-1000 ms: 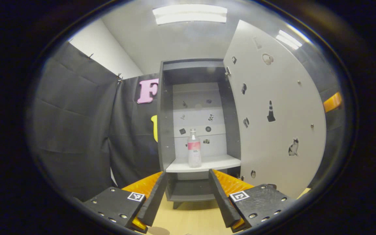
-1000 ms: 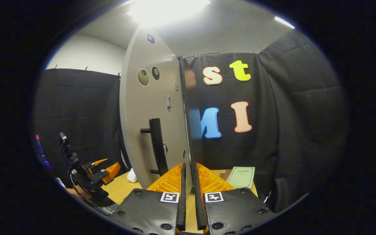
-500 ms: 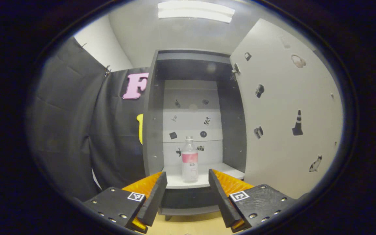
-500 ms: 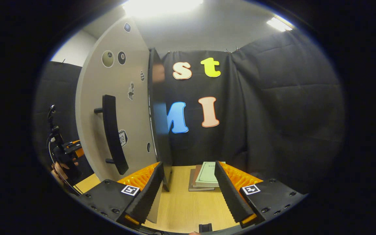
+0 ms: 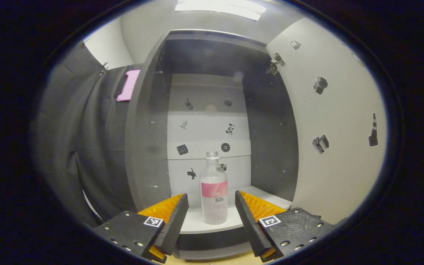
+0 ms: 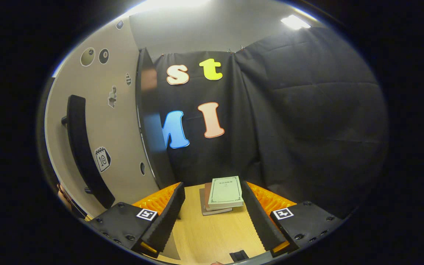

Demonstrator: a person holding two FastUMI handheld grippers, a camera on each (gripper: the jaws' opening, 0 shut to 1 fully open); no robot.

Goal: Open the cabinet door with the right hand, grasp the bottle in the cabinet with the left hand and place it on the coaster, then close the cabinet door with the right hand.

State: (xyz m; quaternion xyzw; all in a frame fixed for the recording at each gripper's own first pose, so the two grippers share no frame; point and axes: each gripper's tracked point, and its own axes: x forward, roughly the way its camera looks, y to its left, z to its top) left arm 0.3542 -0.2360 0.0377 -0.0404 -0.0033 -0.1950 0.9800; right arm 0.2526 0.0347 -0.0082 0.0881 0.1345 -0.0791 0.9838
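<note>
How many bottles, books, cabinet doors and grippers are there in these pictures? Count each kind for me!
Bottle, upright on the cabinet shelf: 1
Books stacked on the table: 2, perhaps more, the stack is hard to split
Cabinet door, open: 1
Grippers: 2, left gripper and right gripper, both open
Total: 6

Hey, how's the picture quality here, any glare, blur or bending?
Left gripper view: sharp bottle, cabinet sides bowed by fisheye, ceiling light bright. Right gripper view: ceiling glare washes out the top, door curves strongly, books crisp.
</note>
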